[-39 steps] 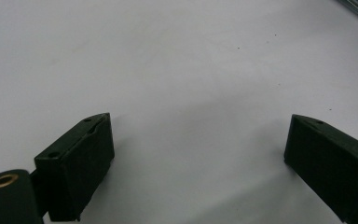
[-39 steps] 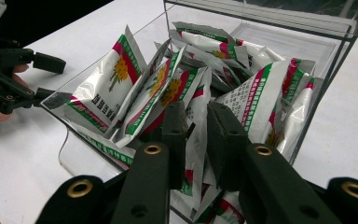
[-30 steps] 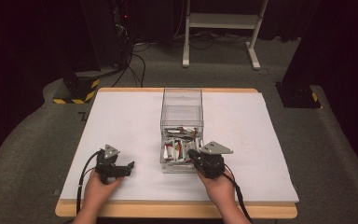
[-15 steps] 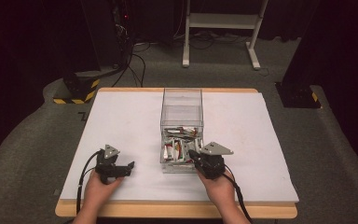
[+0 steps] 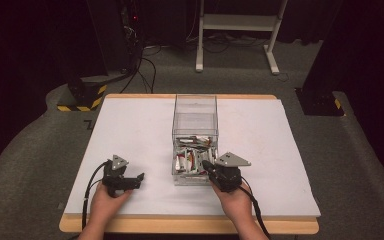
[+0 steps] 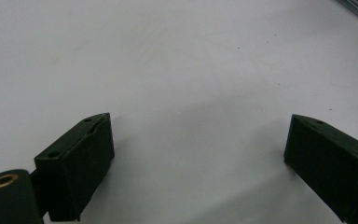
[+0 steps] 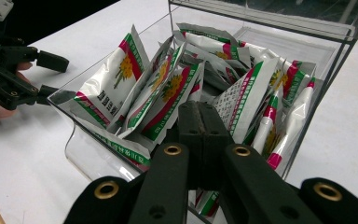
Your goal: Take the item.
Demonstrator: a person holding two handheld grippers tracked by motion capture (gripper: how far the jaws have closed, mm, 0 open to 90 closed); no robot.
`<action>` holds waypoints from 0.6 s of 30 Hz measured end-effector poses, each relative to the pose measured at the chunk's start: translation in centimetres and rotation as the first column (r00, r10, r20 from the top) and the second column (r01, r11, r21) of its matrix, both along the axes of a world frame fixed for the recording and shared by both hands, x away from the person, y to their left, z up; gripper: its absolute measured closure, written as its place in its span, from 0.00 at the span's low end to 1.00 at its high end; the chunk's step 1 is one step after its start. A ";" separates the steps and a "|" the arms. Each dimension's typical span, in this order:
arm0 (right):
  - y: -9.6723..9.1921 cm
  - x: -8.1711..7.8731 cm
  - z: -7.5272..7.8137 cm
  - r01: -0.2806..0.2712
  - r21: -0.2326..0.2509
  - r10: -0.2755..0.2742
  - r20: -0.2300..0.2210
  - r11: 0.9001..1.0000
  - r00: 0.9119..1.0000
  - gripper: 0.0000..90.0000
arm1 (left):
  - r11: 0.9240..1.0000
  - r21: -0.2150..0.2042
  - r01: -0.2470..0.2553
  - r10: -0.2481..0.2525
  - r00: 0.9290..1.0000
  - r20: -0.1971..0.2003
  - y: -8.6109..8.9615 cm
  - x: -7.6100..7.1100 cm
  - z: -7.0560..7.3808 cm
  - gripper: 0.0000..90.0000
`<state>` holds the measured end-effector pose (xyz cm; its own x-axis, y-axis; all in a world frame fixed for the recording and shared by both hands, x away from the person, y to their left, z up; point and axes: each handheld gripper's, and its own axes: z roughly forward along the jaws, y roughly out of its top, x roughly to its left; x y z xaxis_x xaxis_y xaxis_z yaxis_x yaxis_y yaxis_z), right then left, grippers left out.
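Nothing much had shifted since the earlier high-view frames: both hands sat where they had been, and the clear box kept its spot on the white table (image 5: 130, 130).

Over the near end of the clear box (image 5: 195, 107), the right gripper (image 7: 200, 114) reached in with its jaws pressed together, pad against pad. In the right gripper view its tips stood among the sachets (image 7: 168, 93), but whether a packet edge was pinched between them could not be told (the pads hid their own seam). Sachets fanned out to both sides of those closed tips and beyond them: white packets with green and red borders and a yellow flower print, standing on edge and leaning on one another inside the near compartment. The transparent front wall curved just below the jaws. In the high view the right hand (image 5: 235, 200) held that gripper (image 5: 207, 165) at the box's front right corner, its grey plate on top.

Well off to the side, the left gripper (image 5: 139, 177) rested low over bare table, held by the left hand (image 5: 107, 200). Its jaws stood wide apart with nothing between them, only white surface ahead of the pads in the left gripper view (image 6: 196, 140).
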<state>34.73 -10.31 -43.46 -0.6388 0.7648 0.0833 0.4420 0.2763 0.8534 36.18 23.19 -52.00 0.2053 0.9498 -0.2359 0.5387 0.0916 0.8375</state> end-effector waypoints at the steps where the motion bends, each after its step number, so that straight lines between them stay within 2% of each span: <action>1: 0.0 0.0 0.0 0.001 0.002 -0.001 -0.002 1.000 1.000 1.00 | 1.000 -0.001 0.000 0.000 1.000 0.000 0.0 0.0 0.0 0.09; 18: -0.1 -0.2 0.3 0.005 0.012 -0.005 0.019 1.000 1.000 1.00 | 1.000 0.000 0.000 0.000 1.000 0.000 0.0 0.0 0.0 0.09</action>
